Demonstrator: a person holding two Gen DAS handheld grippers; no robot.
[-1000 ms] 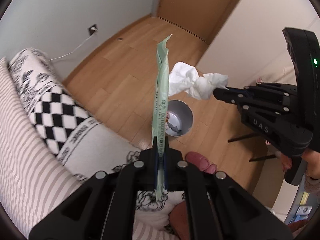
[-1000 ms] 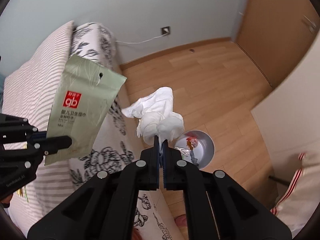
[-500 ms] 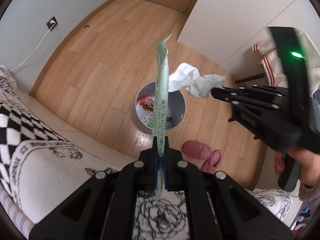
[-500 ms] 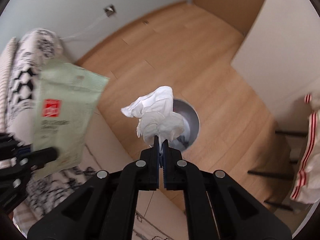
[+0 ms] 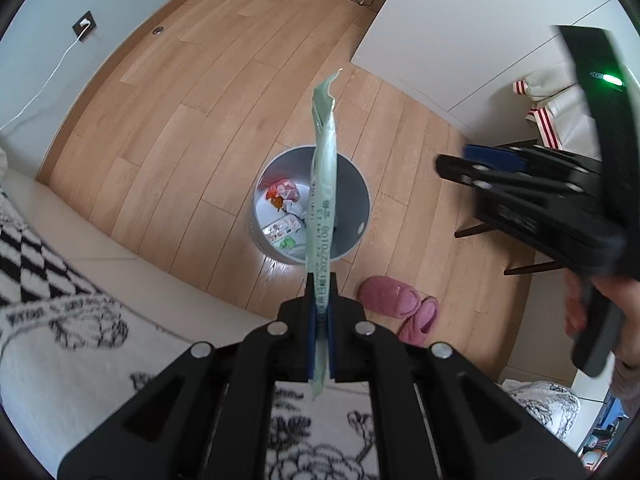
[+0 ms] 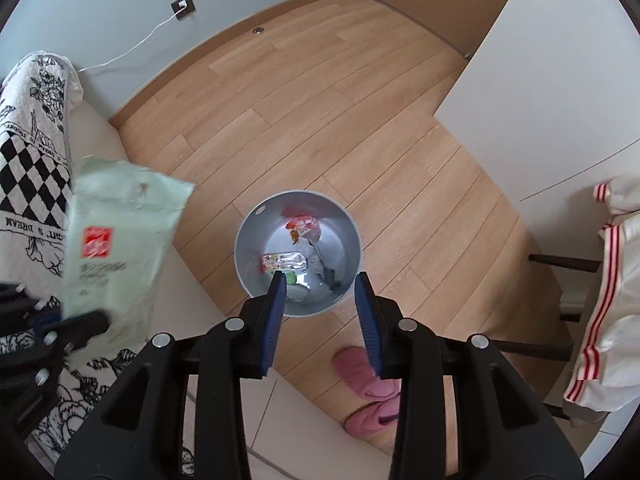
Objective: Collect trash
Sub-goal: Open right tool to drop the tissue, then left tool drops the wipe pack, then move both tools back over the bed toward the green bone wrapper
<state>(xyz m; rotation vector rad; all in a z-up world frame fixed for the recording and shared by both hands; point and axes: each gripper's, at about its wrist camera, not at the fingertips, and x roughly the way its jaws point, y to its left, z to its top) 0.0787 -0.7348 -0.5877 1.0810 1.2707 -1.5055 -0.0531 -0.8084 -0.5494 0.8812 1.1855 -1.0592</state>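
Note:
My left gripper [image 5: 320,280] is shut on a pale green wipes packet [image 5: 324,184], held edge-on above a grey round bin [image 5: 356,200] on the wood floor. The packet also shows in the right wrist view [image 6: 116,248], at the left. My right gripper [image 6: 320,280] is open and empty, directly over the bin [image 6: 248,236], which holds several wrappers and white tissue. In the left wrist view the right gripper [image 5: 452,164] is to the right of the bin.
Pink slippers [image 5: 396,304] lie on the floor beside the bin. A sofa with black-and-white patterned covers [image 5: 60,320] fills the lower left. A white cabinet [image 6: 560,80] and a striped cloth on a chair [image 6: 608,280] stand at the right.
My right gripper has opened and the crumpled white tissue it held is gone from its jaws. Both grippers have moved over the bin, which now looks closer.

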